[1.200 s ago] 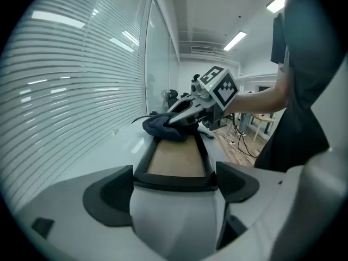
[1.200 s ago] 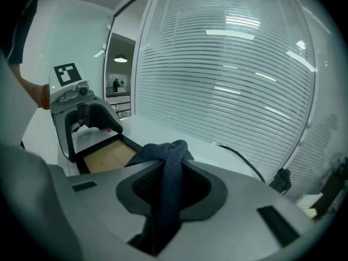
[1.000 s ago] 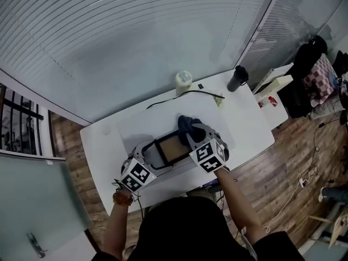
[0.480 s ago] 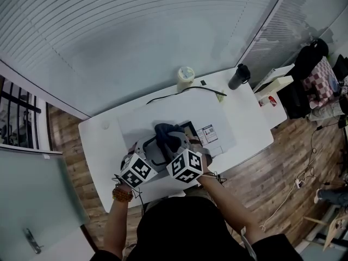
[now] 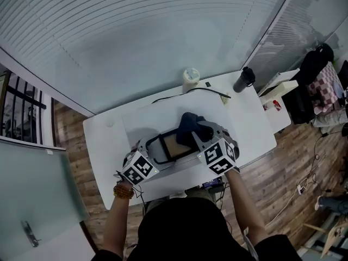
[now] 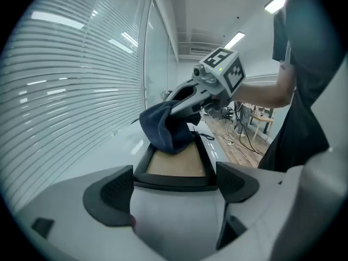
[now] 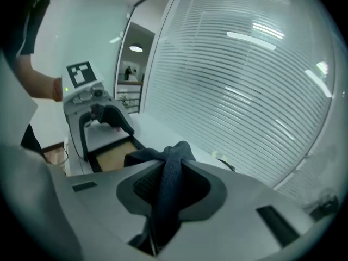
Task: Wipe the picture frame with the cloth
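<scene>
The black picture frame [image 5: 167,147] with a tan panel lies on the white table [image 5: 103,145]. My left gripper [image 5: 144,148] is shut on its left end; in the left gripper view the frame's near edge [image 6: 175,179] spans the gap between the jaws of that gripper [image 6: 175,188]. My right gripper [image 5: 200,135] is shut on a dark blue cloth [image 5: 190,125], which rests on the frame's right end. In the right gripper view the cloth [image 7: 169,185] hangs bunched between the jaws, with the frame [image 7: 111,160] and the left gripper [image 7: 102,118] beyond it.
A pale cup [image 5: 191,79] and a black tumbler [image 5: 244,79] stand at the table's far edge, with a black cable [image 5: 187,93] running between them. A wall of blinds rises behind the table. Wooden floor surrounds it.
The right gripper swept the cloth leftward across the frame half a second ago, then back to the frame's right end. The left gripper kept its hold on the left end.
</scene>
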`<control>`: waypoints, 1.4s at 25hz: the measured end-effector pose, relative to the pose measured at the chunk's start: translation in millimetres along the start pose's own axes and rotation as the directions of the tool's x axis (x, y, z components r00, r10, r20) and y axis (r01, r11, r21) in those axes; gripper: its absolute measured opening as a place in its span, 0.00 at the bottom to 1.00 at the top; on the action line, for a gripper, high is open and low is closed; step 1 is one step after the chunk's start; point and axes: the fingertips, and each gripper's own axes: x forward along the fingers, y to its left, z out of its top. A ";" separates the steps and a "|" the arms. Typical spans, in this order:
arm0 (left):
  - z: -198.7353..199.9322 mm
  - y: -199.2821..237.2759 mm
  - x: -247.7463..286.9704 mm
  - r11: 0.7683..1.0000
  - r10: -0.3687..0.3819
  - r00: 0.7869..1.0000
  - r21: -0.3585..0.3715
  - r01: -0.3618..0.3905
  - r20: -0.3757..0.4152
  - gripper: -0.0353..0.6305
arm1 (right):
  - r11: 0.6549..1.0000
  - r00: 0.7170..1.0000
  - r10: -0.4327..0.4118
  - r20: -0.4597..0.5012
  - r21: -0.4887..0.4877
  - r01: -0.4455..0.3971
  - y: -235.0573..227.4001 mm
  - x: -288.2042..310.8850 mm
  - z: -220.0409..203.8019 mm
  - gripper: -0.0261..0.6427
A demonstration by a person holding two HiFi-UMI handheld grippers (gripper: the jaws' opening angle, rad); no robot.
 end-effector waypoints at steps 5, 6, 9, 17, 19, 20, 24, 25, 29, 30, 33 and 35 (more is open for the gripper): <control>1.0 0.1 -0.7 1.000 0.002 1.000 0.008 -0.002 0.003 0.74 | 0.993 0.992 -0.024 -0.120 -0.121 0.010 10.7 20.2 -34.2 0.11; 2.8 0.6 -0.7 1.000 0.001 1.000 0.016 -0.001 0.007 0.74 | 0.990 0.992 -0.034 -0.122 -0.143 0.016 15.1 22.8 -33.0 0.11; 2.8 1.9 -1.1 1.000 -0.001 1.000 0.016 0.001 0.002 0.75 | 0.977 0.989 -0.011 -0.150 -0.210 -0.021 34.8 32.1 -26.9 0.11; -2.0 3.1 -1.8 1.000 0.000 1.000 0.012 0.000 -0.020 0.75 | 0.980 0.984 0.131 -0.121 -0.132 -0.146 69.8 43.1 -3.9 0.11; -2.6 2.5 -1.6 1.000 -0.001 1.000 0.010 0.002 -0.019 0.75 | 0.971 0.979 0.173 -0.111 -0.149 -0.189 85.1 47.1 4.8 0.11; -2.8 1.9 -1.2 1.000 -0.003 1.000 0.006 0.003 -0.015 0.75 | 0.964 0.974 0.199 -0.107 -0.159 -0.214 94.5 49.7 9.4 0.11; -2.2 1.0 -0.3 1.000 -0.002 1.000 -0.007 0.002 -0.003 0.75 | 0.940 0.959 0.274 -0.069 -0.192 -0.282 109.9 50.4 20.5 0.11; -2.0 0.1 -0.3 1.000 -0.001 1.000 -0.008 0.001 -0.003 0.74 | 0.938 0.958 0.284 -0.039 -0.194 -0.286 106.7 44.2 22.5 0.11; -1.8 0.8 -0.2 1.000 -0.002 1.000 -0.002 0.002 -0.007 0.74 | 0.971 0.983 0.176 0.045 -0.172 -0.166 58.4 6.1 25.1 0.11; -1.2 2.2 -0.4 1.000 -0.002 1.000 0.003 0.002 -0.009 0.74 | 0.973 0.991 0.130 0.018 -0.195 -0.124 43.6 -1.1 18.0 0.11; -1.0 2.7 -1.1 1.000 -0.002 1.000 0.014 0.003 -0.014 0.74 | 0.948 0.990 0.059 -0.128 -0.303 -0.095 24.6 -4.5 -23.2 0.11; -1.6 1.7 -2.4 1.000 0.000 1.000 0.016 0.000 -0.014 0.74 | 0.942 0.982 0.073 -0.174 -0.313 -0.126 32.9 3.4 -41.8 0.11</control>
